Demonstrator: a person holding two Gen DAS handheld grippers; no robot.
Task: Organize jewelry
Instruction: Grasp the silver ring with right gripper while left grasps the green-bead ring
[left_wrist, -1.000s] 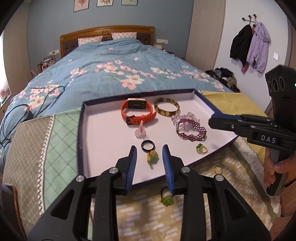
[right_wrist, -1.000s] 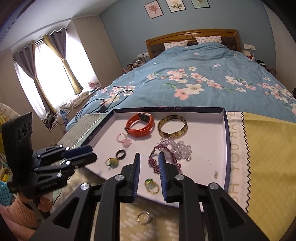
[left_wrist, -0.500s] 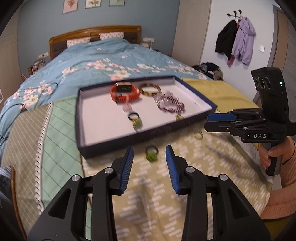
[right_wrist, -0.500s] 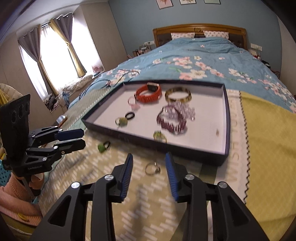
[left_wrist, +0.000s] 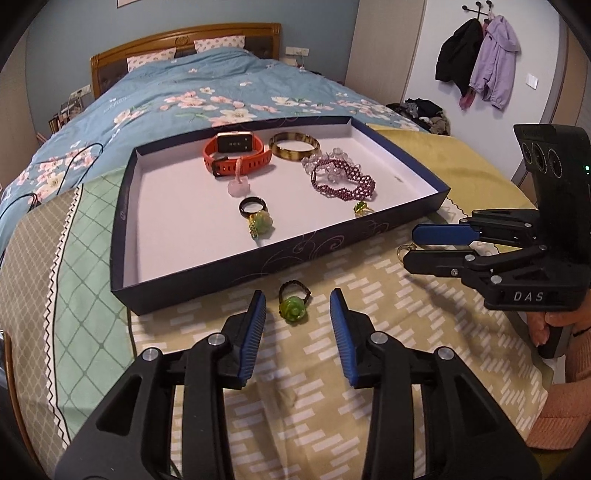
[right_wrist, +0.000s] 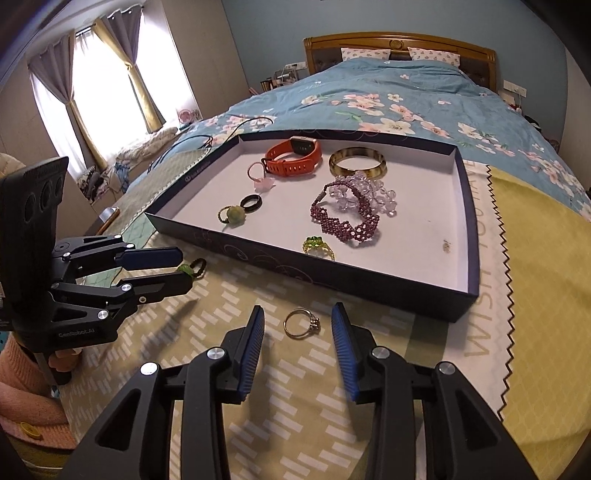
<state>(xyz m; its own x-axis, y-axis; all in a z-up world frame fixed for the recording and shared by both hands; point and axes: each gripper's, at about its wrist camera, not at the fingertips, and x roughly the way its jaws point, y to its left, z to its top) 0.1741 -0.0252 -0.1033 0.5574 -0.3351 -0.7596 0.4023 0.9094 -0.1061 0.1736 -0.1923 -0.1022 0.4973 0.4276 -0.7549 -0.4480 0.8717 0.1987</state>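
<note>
A dark blue tray (left_wrist: 207, 275) (right_wrist: 369, 282) with a white floor holds an orange watch (left_wrist: 236, 153), a brown bangle (left_wrist: 294, 146), purple bead bracelets (left_wrist: 343, 179) and several rings. A green flower ring (left_wrist: 293, 306) lies on the cloth in front of the tray, between the open fingers of my left gripper (left_wrist: 297, 312). A thin gold ring (right_wrist: 301, 322) lies on the cloth between the open fingers of my right gripper (right_wrist: 297, 326). Both grippers are empty and low over the cloth.
The tray sits on a patterned cloth (left_wrist: 295, 398) over a table at the foot of a bed (left_wrist: 221, 85). The right gripper's body (left_wrist: 517, 240) is at the right in the left wrist view. Coats (left_wrist: 480, 62) hang on the right wall.
Both grippers have pulled back from over the tray, dropped toward the cloth and opened wider. Each now has a loose ring between its fingers.
</note>
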